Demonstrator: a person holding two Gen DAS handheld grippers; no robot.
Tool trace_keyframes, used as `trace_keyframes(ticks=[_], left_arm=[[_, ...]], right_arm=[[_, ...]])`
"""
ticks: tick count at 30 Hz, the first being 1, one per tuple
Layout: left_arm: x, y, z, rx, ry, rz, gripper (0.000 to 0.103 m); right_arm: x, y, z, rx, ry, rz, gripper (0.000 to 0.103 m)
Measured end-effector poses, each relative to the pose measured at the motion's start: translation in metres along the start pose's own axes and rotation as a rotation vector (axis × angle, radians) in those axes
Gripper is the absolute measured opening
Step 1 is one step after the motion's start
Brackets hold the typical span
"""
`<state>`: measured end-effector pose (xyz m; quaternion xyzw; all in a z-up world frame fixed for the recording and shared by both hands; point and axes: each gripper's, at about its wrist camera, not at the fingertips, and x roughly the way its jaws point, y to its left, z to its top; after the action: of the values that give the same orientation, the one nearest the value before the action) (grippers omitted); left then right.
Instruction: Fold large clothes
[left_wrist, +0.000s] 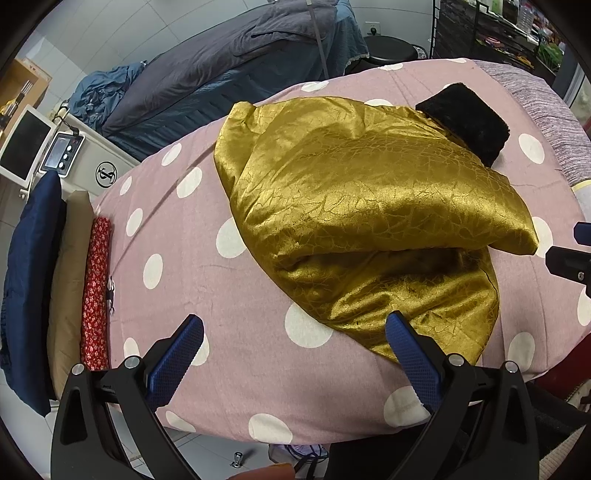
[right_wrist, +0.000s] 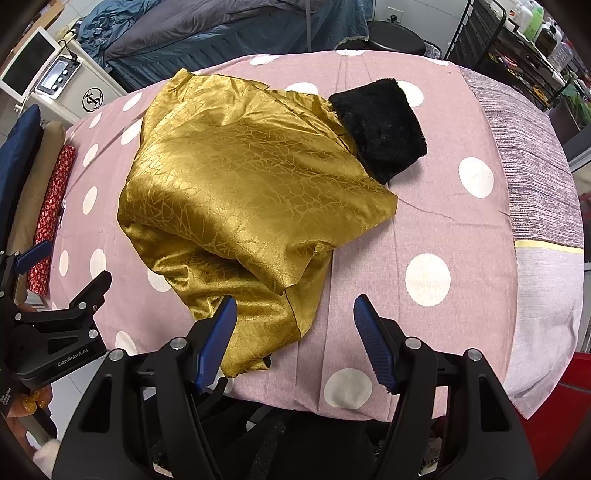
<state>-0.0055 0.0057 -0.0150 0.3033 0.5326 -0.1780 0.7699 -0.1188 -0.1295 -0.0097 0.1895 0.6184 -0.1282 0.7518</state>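
One gold garment (left_wrist: 354, 206), shiny and crinkle-patterned, lies loosely bunched in the middle of the pink polka-dot bedcover (left_wrist: 207, 295). One black furry piece (left_wrist: 465, 122) pokes out at the garment's far side, touching it. Off the garment's left, three folded cloths line the bedcover's edge: navy (left_wrist: 29, 266), tan (left_wrist: 70, 266), red floral (left_wrist: 96, 288). Two grippers hover at the garment's near hem, the left gripper (left_wrist: 295, 334) and right gripper (right_wrist: 295, 314) both released, grasping nothing.

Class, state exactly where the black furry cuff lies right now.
In both wrist views the black furry cuff lies at the far right end of the shiny gold garment, resting on the pink polka-dot sheet.
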Motion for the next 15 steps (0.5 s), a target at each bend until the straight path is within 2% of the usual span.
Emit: trace_keyframes(ticks=[15], left_arm=[[0.0039,0.0000,-0.0047,-0.006,0.011,0.003,0.097]], right_arm=[[-0.0001,-0.0006,-0.0016,0.004,0.002,-0.002,0.066]])
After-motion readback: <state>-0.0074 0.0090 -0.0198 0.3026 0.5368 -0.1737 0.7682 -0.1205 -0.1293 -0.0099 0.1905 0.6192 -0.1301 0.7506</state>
